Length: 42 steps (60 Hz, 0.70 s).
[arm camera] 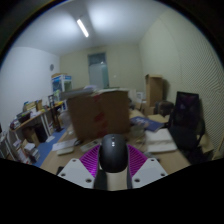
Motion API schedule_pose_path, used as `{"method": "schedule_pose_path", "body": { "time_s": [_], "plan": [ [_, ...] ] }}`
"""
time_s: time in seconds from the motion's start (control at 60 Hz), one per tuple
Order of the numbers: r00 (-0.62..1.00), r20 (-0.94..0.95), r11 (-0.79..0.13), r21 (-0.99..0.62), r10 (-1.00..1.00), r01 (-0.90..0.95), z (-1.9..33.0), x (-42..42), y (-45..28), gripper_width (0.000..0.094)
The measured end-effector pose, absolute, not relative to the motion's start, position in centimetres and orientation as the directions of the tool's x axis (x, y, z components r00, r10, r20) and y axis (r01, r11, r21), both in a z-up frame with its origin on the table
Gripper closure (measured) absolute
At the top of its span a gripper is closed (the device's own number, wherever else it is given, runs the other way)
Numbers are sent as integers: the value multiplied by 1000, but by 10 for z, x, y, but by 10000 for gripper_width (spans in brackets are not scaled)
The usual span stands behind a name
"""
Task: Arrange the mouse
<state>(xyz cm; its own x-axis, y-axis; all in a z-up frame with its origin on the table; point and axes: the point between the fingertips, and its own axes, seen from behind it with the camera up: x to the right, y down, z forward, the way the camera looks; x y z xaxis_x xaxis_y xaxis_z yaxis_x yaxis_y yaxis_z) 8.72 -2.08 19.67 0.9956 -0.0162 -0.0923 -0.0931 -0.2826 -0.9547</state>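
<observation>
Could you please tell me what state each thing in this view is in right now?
Claw: fingers closed in against the mouse from both sides, holding it.
Computer mouse: dark, gripped between the magenta pads, lifted above the desk, pointing forward.
Cardboard box: upright on the desk beyond the mouse, top flaps open.
Ceiling light: switched on.
Door: at the far wall, appears closed.

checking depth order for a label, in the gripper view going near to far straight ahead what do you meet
gripper fingers with the black mouse held between them → cardboard box on the desk → door in the far wall
</observation>
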Motion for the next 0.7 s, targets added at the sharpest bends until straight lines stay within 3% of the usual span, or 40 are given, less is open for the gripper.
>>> {"method": "schedule_pose_path", "body": {
  "time_s": [0.167,0.383,0.5,0.567,0.617,0.633,0.683,0.7],
  "plan": [
    [997,-50,-455,-890,63,-16,84,-44,-40,570],
    [1000,0,-558,-830,4,3,-2,-74,-43,555],
    [999,46,-539,-841,11,45,-7,-75,-40,480],
    [999,32,-578,-815,6,29,-8,-73,-39,431],
    [1000,11,-627,-779,-15,-1,-9,-71,-46,349],
    [1000,2,-645,-764,-22,-12,-10,-71,-49,260],
    [999,-25,-674,-738,-34,-42,-6,-72,-56,118],
    [999,-32,-670,-740,-37,-49,-2,-72,-57,168]
  ]
}}
